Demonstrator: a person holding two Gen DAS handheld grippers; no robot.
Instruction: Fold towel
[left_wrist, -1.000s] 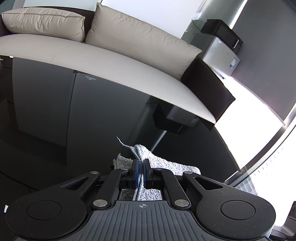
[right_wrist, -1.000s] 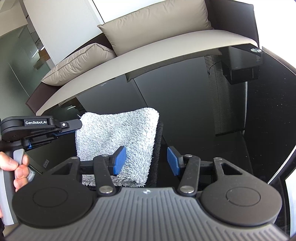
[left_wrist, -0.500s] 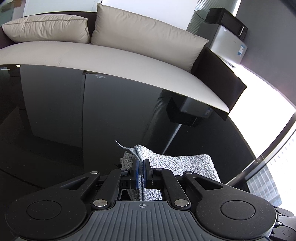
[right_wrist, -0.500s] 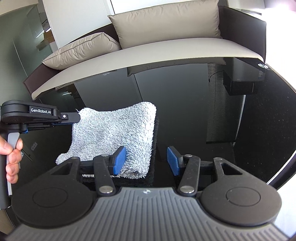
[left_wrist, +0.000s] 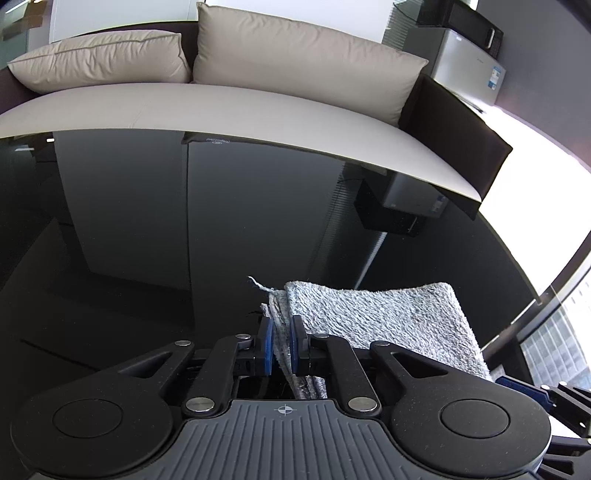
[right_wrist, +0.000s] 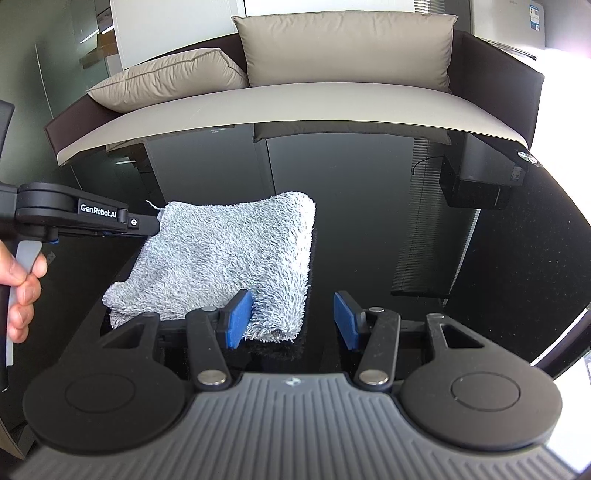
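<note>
The towel (right_wrist: 225, 258) lies folded on the black counter (right_wrist: 369, 221). Left gripper (left_wrist: 280, 339) jaws are clamped on the towel's left edge layers; right gripper (right_wrist: 291, 319) jaws stand wide, straddling its near right corner. Risk: releasing or tugging the left edge may let the layers spring apart and shift the fold.

Black two-finger grippers with blue pads

Each gripper, left gripper (left_wrist: 281, 341) and right gripper (right_wrist: 291, 319), has matte black linkage arms, silver pivot screws, round black discs and a ribbed grey housing; white "GenRobot.AI" lettering marks one side; bare skin shows on the left hand (right_wrist: 20, 291).
</note>
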